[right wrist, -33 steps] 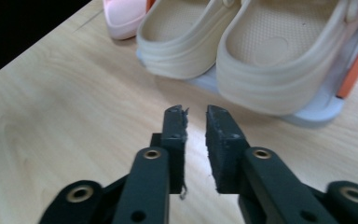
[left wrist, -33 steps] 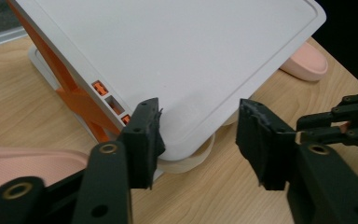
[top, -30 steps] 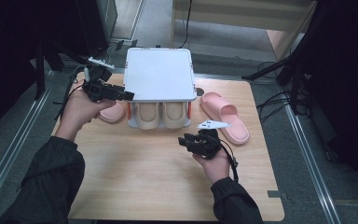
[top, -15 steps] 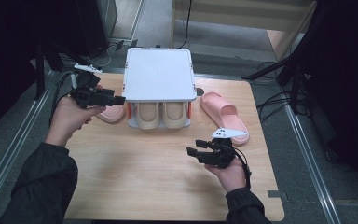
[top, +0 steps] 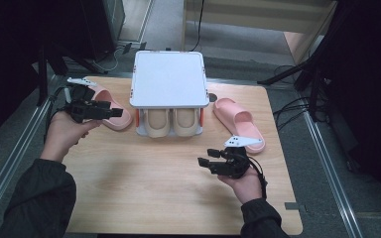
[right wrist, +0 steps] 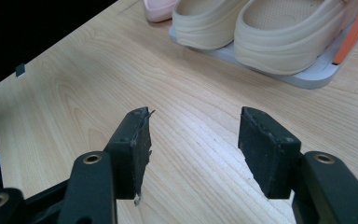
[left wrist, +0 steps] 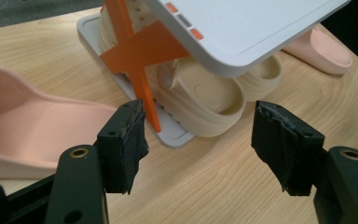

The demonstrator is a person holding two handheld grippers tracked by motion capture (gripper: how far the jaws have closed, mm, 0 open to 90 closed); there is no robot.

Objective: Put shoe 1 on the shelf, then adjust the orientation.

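A white two-shelf rack (top: 167,79) stands at the back middle of the wooden table, with a pair of beige slippers (top: 171,122) on its lower shelf. One pink slipper (top: 121,122) lies left of the rack, another pink slipper (top: 238,121) to its right. My left gripper (top: 120,111) hovers over the left pink slipper (left wrist: 32,121), pointing at the rack's orange cross brace (left wrist: 140,51); its jaws have just been opening and hold nothing. My right gripper (top: 204,157) points left over bare wood; its jaws widened within the last second and stand open (right wrist: 193,144), empty.
The table's front half (top: 144,188) is bare wood. Metal rails run along both sides of the table, and dark stands and cables crowd the floor beyond. In the right gripper view the beige slippers (right wrist: 261,28) sit on the rack's grey base (right wrist: 307,77).
The left hand drew back from the rack, leftward and lower, over the pink slipper. The right hand shifted toward the front of the table and turned to point left. Both jaws stand wider.
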